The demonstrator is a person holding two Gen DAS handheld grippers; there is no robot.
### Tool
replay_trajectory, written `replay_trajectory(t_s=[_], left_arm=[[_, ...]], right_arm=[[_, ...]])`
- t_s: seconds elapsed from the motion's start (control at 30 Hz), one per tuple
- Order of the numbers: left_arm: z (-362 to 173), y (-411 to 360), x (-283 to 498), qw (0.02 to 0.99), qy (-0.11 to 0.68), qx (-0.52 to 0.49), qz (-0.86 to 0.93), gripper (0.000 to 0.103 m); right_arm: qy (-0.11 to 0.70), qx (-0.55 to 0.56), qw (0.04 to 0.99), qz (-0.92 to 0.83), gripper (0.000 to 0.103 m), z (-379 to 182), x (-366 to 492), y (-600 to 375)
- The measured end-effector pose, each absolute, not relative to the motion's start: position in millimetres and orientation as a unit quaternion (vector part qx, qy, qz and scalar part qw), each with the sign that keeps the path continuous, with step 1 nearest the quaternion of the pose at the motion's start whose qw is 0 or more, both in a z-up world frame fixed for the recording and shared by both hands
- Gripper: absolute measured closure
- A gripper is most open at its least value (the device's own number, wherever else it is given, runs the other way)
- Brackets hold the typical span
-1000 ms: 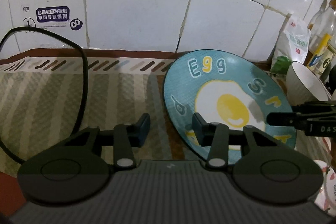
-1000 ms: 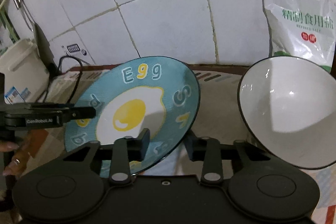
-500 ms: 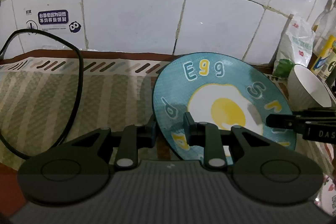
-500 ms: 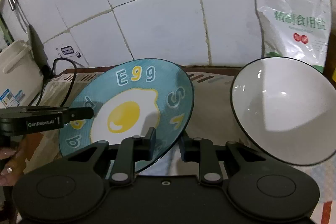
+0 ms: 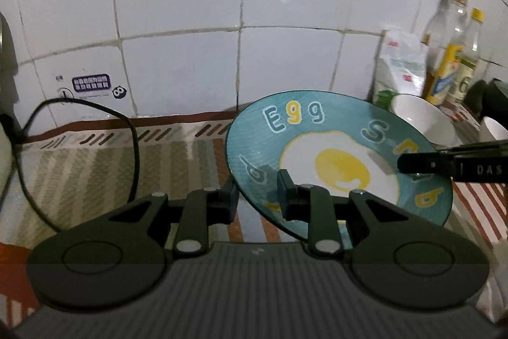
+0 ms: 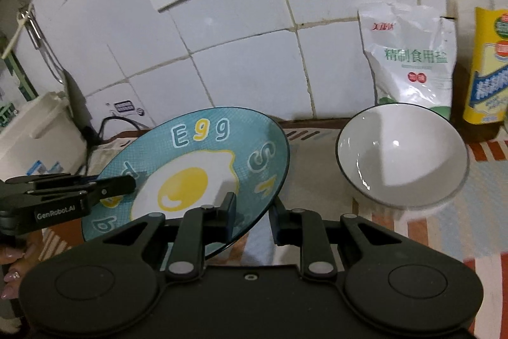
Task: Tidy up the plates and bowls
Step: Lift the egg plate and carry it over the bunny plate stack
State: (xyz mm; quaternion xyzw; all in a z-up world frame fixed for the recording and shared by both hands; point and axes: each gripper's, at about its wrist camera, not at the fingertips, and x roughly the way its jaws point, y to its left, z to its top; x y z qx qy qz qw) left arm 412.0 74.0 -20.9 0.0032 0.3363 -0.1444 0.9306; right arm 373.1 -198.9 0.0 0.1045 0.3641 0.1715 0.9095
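The worktop [image 6: 317,148] runs along the tiled wall, and above its back edge the blue egg plate [image 6: 203,167] hangs tilted, face up, far rim toward the wall, beside the white bowl [image 6: 403,154]. The left gripper [image 5: 257,196] and right gripper [image 6: 252,210] both angle downward, each pinched nearly closed on opposite sides of the rim.

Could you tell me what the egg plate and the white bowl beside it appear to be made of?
The egg plate looks like glazed ceramic, possibly melamine: a smooth printed face with a thin dark rim. The white bowl looks like glossy glazed ceramic: bright highlights sit on its inner wall, and a thin dark line edges its rim.
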Motion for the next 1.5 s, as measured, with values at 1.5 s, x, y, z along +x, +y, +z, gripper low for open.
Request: replay_trajectory(t_s=[1.5], left_arm=[[-27,74,251,0.913,0.357,0.013,-0.195,0.079]], right_arm=[[0.363,0.085,0.911,0.175,0.076,-11,213,-205]])
